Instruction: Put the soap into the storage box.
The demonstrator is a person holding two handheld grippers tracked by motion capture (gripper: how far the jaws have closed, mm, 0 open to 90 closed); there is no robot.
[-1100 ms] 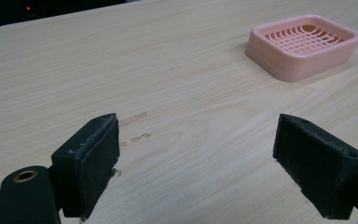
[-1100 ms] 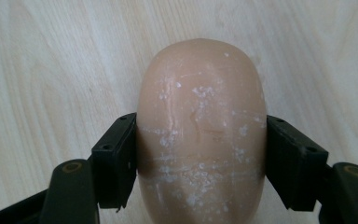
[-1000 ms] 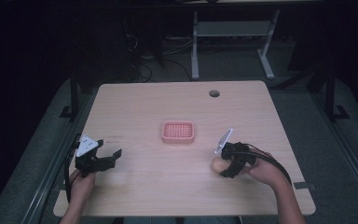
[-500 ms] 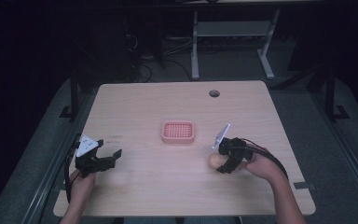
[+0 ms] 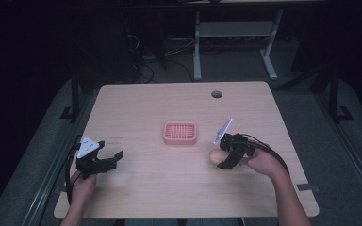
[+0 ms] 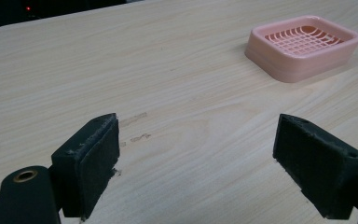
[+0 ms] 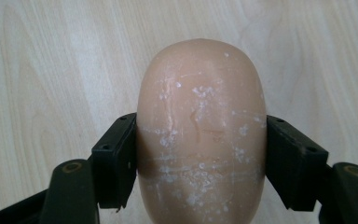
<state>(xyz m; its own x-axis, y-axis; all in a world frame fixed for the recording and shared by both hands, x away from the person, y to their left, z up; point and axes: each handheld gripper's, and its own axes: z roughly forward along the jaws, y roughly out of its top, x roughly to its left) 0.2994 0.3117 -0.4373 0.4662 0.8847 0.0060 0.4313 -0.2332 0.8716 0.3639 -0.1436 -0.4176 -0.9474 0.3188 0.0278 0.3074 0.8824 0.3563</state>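
My right gripper [image 7: 200, 154] clamps the soap [image 7: 200, 135] across its width (long axis pointing straight ahead, away from me); my left gripper [image 6: 196, 163] gapes empty near the dish [image 6: 303, 44]

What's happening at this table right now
A person sits at a wooden table with a handheld tool in each hand. The right tool is shut on a peach-coloured bar of soap, its pads pressed against both sides, just right of a pink soap dish that sits empty mid-table. The left tool rests near the left edge with its jaws wide open, holding nothing. The soap looks headed for the dish, though it is not there yet.
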